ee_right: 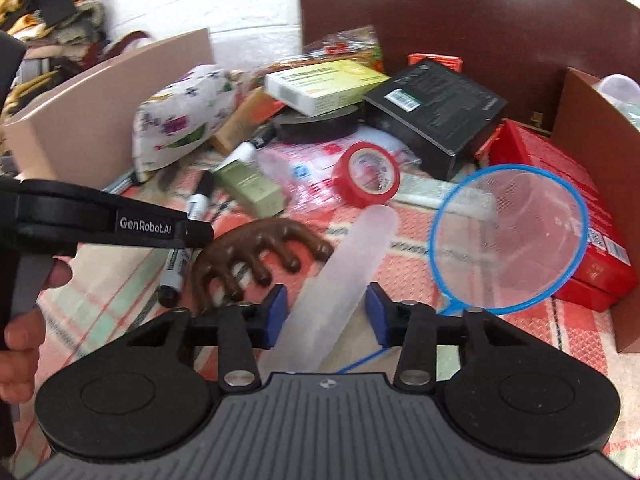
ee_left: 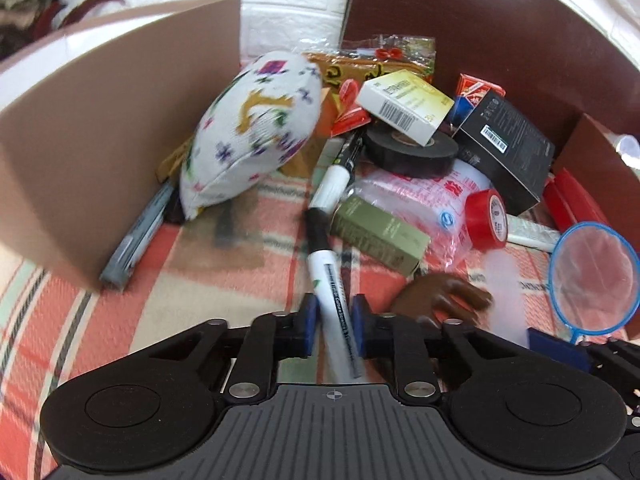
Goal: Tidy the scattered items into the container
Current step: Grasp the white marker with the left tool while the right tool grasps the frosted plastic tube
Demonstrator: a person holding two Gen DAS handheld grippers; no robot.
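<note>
**Both grippers down on the clutter, marker pinched on the left**

Plaid blanket (ee_left: pixel 120 320) in salmon, cream and mint covers the surface, with cardboard box (ee_left: pixel 100 152) walls standing left and right and a dark brown panel behind. My left gripper (ee_left: pixel 335 322) tilts down at the blanket, blue pads clamped on the white barrel of a whiteboard marker (ee_left: pixel 328 272) with a black cap; a second marker lies just beyond it, end to end. My right gripper (ee_right: pixel 327 312) also angles down, jaws partly apart around a frosted translucent plastic tube (ee_right: pixel 344 276); left pad looks to be touching it, the right pad has a gap. Brown glossy comb-like massager (ee_right: pixel 256 252) with knobbed prongs sits just left of the tube. Blue-rimmed round mesh net (ee_right: pixel 508 240) lies right, its thin handle running under my right jaw. Further back: red tape roll (ee_right: pixel 366 178), black tape roll (ee_left: pixel 412 152), olive carton (ee_left: pixel 380 232), matte black box (ee_left: pixel 504 148), patterned fabric pouch (ee_left: pixel 256 128).
</note>
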